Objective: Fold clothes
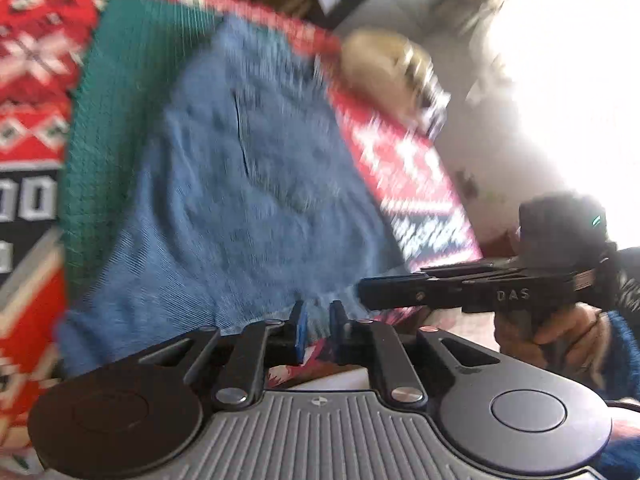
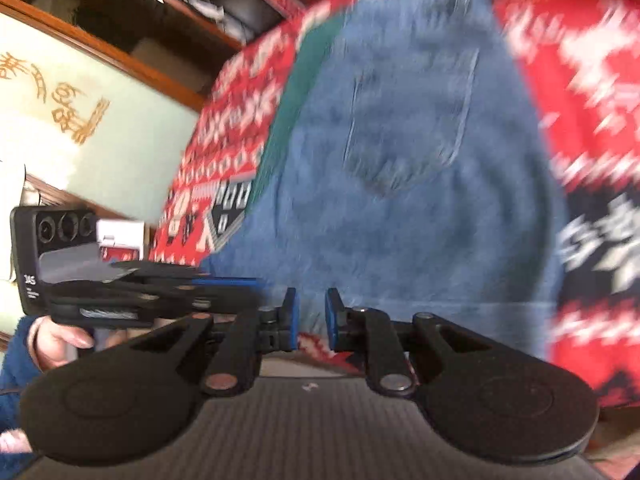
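Observation:
Blue denim jeans [image 1: 240, 200] [image 2: 420, 220] with a back pocket [image 2: 408, 128] are spread over a green knit garment [image 1: 112, 120] [image 2: 288, 120] on a red patterned blanket [image 1: 32, 60] [image 2: 580, 60]. My left gripper [image 1: 318, 330] is pinched on the near edge of the jeans, its blue pads a narrow gap apart. My right gripper [image 2: 311, 316] grips the same edge close beside it. Each gripper shows in the other's view: the right gripper [image 1: 362, 296] enters from the right and the left gripper [image 2: 256, 282] from the left. Both views are motion-blurred.
A hand [image 1: 560, 332] in a blue sleeve holds the right gripper. A wooden shelf unit [image 2: 140, 20] and a pale panel with gold characters [image 2: 60, 100] stand beyond the blanket. A blurred tan object [image 1: 384, 68] lies at the blanket's far edge.

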{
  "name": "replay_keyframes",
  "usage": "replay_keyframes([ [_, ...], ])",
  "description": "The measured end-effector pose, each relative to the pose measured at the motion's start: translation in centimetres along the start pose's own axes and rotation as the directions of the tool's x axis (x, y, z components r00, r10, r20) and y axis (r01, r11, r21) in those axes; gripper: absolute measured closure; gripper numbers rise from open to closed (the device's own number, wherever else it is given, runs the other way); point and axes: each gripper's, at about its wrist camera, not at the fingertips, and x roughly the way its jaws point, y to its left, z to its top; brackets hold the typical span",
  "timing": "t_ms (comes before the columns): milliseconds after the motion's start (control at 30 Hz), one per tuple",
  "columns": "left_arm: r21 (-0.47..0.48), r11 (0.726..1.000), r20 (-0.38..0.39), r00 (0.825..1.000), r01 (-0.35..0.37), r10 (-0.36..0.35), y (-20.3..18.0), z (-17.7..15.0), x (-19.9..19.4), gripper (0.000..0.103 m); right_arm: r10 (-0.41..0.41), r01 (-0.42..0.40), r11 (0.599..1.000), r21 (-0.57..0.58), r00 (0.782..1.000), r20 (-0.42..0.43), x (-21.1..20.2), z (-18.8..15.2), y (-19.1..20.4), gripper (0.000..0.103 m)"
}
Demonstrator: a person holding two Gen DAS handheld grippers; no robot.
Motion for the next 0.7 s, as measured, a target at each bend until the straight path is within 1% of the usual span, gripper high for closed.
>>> replay_keyframes([
  [67,-0.007,1.000,-0.032,0.999,-0.021,0.021,0.7,0.1,1.3,0.096,0.006,-0.005,0.999,0.038,1.000,-0.007,0.3,-0.1,-1.1,0.087],
  [133,-0.008,0.998,-0.045,0.997,-0.056,0.056,1.4,-0.1,1.6,0.099,0.012,-0.011,0.997,0.077,1.000,-0.012,0.6,-0.2,-2.3,0.098],
  [167,-0.022,0.998,-0.047,0.998,-0.054,0.053,1.9,-0.2,1.3,0.100,0.015,-0.013,0.995,0.096,1.000,-0.014,0.8,-0.3,-2.9,0.098],
  [233,-0.044,0.998,-0.040,0.998,-0.052,0.050,2.9,-0.5,0.5,0.100,0.008,-0.009,0.992,0.125,1.000,0.005,-0.4,-0.7,-4.1,0.099],
  [300,-0.059,0.997,-0.026,0.998,-0.059,0.057,3.9,-0.8,-0.6,0.100,-0.004,0.000,0.988,0.154,1.000,0.023,-1.7,-1.1,-5.4,0.103],
  [400,-0.095,0.993,-0.004,0.998,-0.067,0.067,5.2,-1.4,-1.9,0.100,-0.030,0.018,0.980,0.197,0.998,0.062,-4.1,-2.0,-7.5,0.103],
  [467,-0.109,0.990,0.012,0.995,-0.093,0.094,5.9,-1.8,-3.0,0.100,-0.049,0.029,0.975,0.222,0.995,0.087,-5.4,-2.5,-8.8,0.103],
  [600,-0.167,0.981,0.040,0.994,-0.095,0.103,7.2,-2.5,-4.6,0.100,-0.032,-0.010,0.962,0.272,0.988,0.150,-7.1,-3.4,-10.3,0.103],
  [700,-0.192,0.977,0.064,0.992,-0.098,0.112,7.4,-3.1,-5.2,0.100,-0.035,-0.018,0.957,0.289,0.984,0.176,-7.5,-3.8,-10.4,0.103],
])
